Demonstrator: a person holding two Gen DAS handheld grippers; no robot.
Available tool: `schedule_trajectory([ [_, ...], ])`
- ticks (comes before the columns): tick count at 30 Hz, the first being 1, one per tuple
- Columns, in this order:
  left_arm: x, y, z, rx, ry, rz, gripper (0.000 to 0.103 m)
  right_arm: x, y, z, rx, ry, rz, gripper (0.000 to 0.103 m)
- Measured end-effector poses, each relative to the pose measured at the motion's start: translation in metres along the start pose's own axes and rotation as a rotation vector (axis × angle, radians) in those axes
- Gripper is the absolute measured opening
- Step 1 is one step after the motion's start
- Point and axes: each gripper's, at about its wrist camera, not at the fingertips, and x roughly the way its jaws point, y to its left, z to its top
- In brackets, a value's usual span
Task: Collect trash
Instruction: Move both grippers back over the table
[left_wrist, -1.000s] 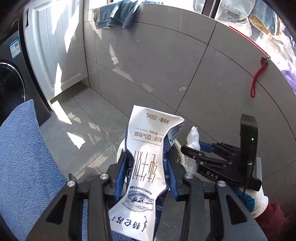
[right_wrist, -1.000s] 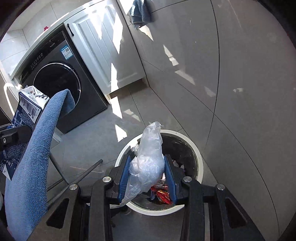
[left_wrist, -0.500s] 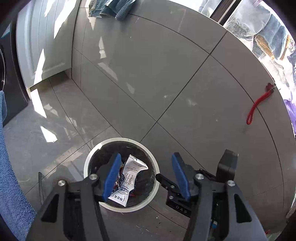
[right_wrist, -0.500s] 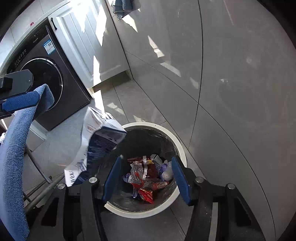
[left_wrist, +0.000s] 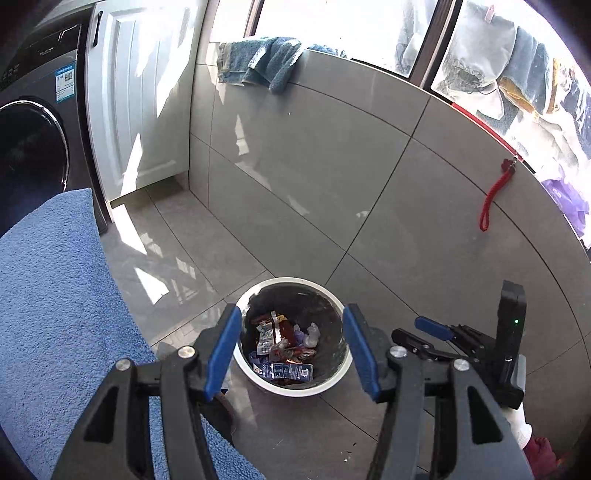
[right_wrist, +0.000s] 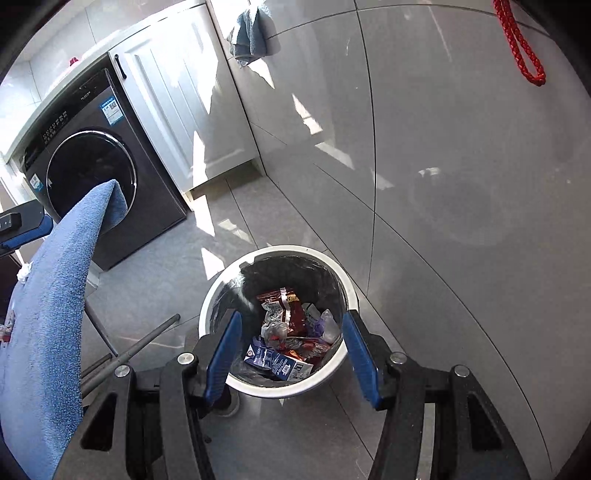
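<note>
My left gripper (left_wrist: 291, 349) and right gripper (right_wrist: 291, 349) both hang released, jaws apart with nothing between them, having just been opening. Below them the white bin (right_wrist: 349, 284) stands on the grey floor, holding the milk carton (right_wrist: 275, 360), a clear plastic bag (right_wrist: 328, 325) and red wrappers. Beyond stand the blue towel (right_wrist: 55, 295), washing machine (right_wrist: 88, 158) and tiled wall.

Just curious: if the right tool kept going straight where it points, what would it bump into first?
Probably the trash bin: the right tool, open and empty, aims down into it, likely reaching the wrappers inside.
</note>
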Motion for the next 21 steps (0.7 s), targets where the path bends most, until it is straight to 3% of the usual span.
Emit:
schedule_trajectory([
  [5,-0.051,0.024,-0.039,0.017,-0.029,0.13,0.055,-0.026,0.027,0.005,-0.038,-0.042,0.043,0.054],
  [12,-0.12,0.069,-0.088,-0.055,-0.071,0.361,0.055,-0.046,0.099,0.001,-0.17,-0.048,0.151,0.055],
  [21,-0.197,0.109,-0.131,-0.16,-0.159,0.548,0.056,-0.059,0.196,-0.008,-0.357,-0.038,0.264,0.058],
])
